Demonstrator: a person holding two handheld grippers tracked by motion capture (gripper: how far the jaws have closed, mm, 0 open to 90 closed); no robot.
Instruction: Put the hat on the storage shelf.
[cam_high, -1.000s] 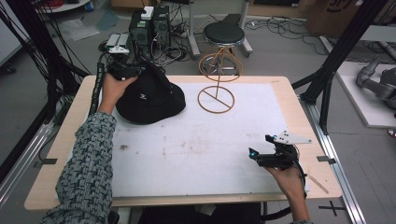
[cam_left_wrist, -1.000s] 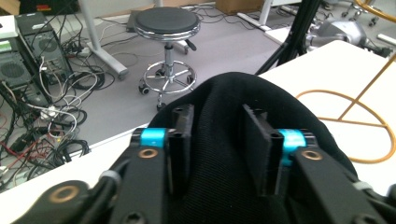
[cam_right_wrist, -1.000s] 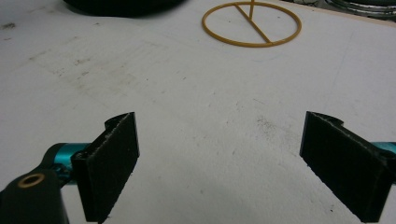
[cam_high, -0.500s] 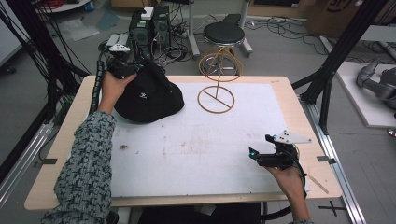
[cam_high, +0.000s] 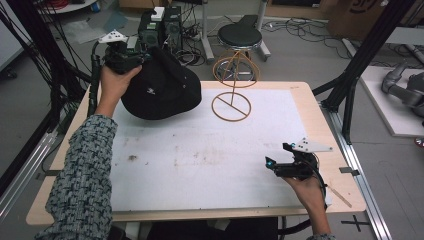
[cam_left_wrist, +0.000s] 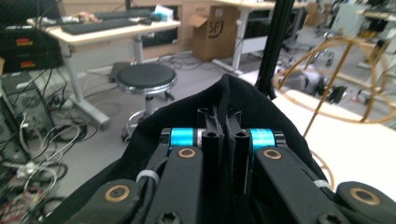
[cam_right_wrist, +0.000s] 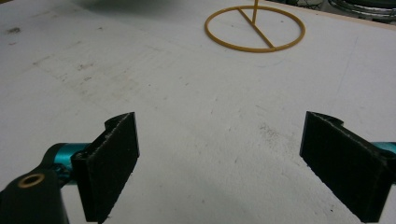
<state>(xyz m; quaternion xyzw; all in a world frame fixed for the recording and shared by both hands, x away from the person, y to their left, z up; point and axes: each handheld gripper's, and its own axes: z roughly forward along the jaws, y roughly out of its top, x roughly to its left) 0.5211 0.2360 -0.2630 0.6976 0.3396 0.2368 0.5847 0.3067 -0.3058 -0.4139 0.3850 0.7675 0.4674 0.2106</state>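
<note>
Left tongs (cam_high: 131, 56) lifting a black cap (cam_high: 162, 87) toward the wire stand (cam_high: 232, 82).

We judge the grip thin: the jaws are clamped on a fold of fabric at the cap's far-left edge, so the hanging crown could slip free or snag the stand's hoop and tip it. The cap hangs right of these tongs, above the surface (cam_high: 200, 150). Right tongs (cam_high: 280, 167) rest wide and empty, well apart.

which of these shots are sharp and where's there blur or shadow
High view: even light, fairly sharp; the cap casts a soft shadow on the table. Left gripper view: jaws sharp on the cap, the wire stand blurred, the room behind soft. Right gripper view: jaws slightly soft up close, the table bright and flat, the stand's ring clear.
</note>
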